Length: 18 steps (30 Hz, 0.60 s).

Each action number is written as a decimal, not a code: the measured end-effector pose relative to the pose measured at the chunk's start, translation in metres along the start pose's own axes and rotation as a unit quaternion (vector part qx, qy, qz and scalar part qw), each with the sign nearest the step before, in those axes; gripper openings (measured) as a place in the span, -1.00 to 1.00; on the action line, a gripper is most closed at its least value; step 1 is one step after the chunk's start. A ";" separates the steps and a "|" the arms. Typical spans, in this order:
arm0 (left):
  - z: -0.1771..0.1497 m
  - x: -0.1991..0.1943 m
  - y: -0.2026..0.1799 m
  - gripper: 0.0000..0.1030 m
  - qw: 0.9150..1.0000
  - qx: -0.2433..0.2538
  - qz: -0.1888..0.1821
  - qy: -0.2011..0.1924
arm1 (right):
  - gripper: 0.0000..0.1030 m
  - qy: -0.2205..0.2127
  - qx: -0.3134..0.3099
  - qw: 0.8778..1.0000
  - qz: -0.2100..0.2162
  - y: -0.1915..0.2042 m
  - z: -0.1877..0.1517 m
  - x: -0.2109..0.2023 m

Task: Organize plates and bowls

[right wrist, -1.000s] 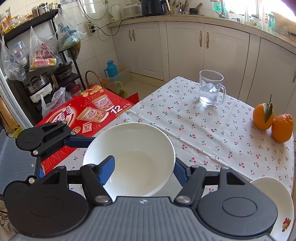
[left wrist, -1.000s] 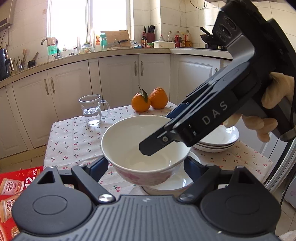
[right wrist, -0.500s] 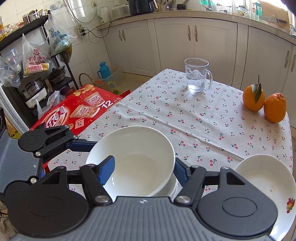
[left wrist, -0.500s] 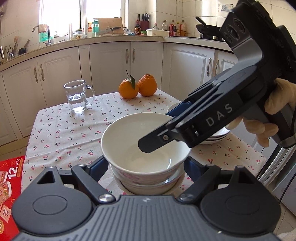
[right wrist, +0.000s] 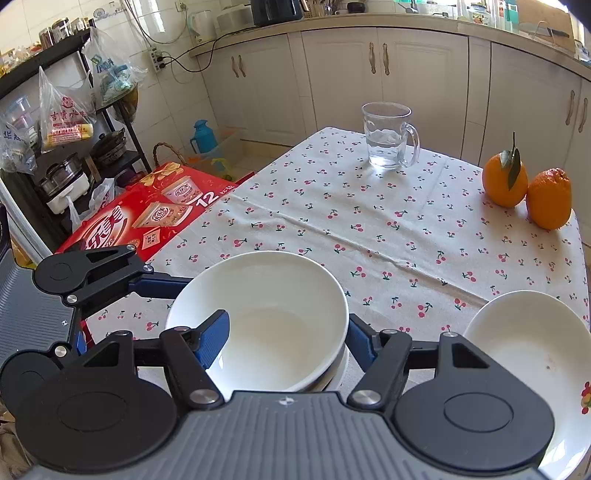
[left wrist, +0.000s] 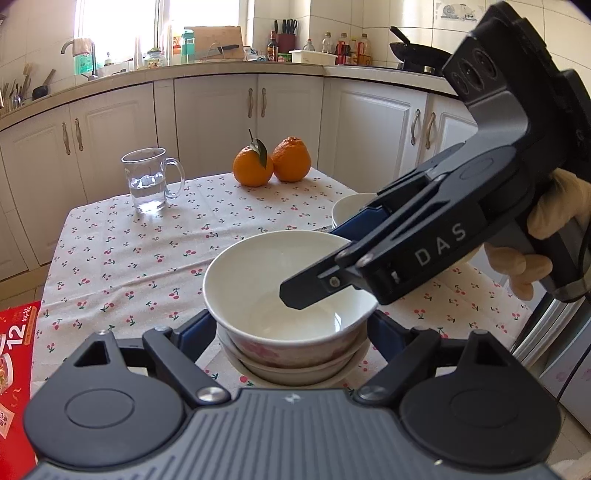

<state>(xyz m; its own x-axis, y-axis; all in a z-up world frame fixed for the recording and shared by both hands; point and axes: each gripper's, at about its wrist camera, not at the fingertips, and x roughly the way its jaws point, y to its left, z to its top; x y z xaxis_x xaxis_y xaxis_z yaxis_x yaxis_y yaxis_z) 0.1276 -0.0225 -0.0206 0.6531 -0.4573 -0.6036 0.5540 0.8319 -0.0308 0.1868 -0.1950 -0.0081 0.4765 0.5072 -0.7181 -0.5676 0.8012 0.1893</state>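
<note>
Low in the frame, our right tongs (right wrist: 286, 338) clamp the round white ceramic bowl (right wrist: 258, 317) by its rim, while our left tongs (left wrist: 291, 334) straddle it wide.

A small kitchen: white panelled cabinets (left wrist: 218, 110) run under a pale counter (left wrist: 221, 72) along white-tiled walls (left wrist: 332, 18), and a bright window (left wrist: 118, 26) at the upper left of the left wrist view floods the sink side with daylight. In the right wrist view a dark metal shelf rack (right wrist: 74, 122) hung with plastic bags (right wrist: 64, 114) stands at the left, a red carton (right wrist: 147, 214) on the floor beside the cherry-print cloth of the tabletop (right wrist: 369, 229).
</note>
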 end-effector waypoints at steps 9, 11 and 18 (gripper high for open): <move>-0.002 -0.004 0.000 0.79 1.000 0.019 -0.007 0.004 | 0.66 -0.008 -0.002 1.000 -0.004 0.000 -0.001 -0.002; -0.004 -0.008 0.001 0.79 0.999 0.032 -0.009 0.007 | 0.80 -0.016 -0.007 1.000 -0.008 0.002 -0.002 -0.006; -0.014 -0.022 0.018 0.80 0.998 0.054 -0.024 0.029 | 1.00 -0.033 -0.055 0.998 -0.022 0.013 -0.016 -0.029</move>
<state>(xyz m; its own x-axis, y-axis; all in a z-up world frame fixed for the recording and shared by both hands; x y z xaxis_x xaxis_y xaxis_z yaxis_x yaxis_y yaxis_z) 0.1159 0.0074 -0.0191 0.5955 -0.4736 -0.6490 0.6378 0.7698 0.0235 0.1543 -0.2043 0.0047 0.5438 0.4957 -0.6772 -0.6140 0.7851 0.0815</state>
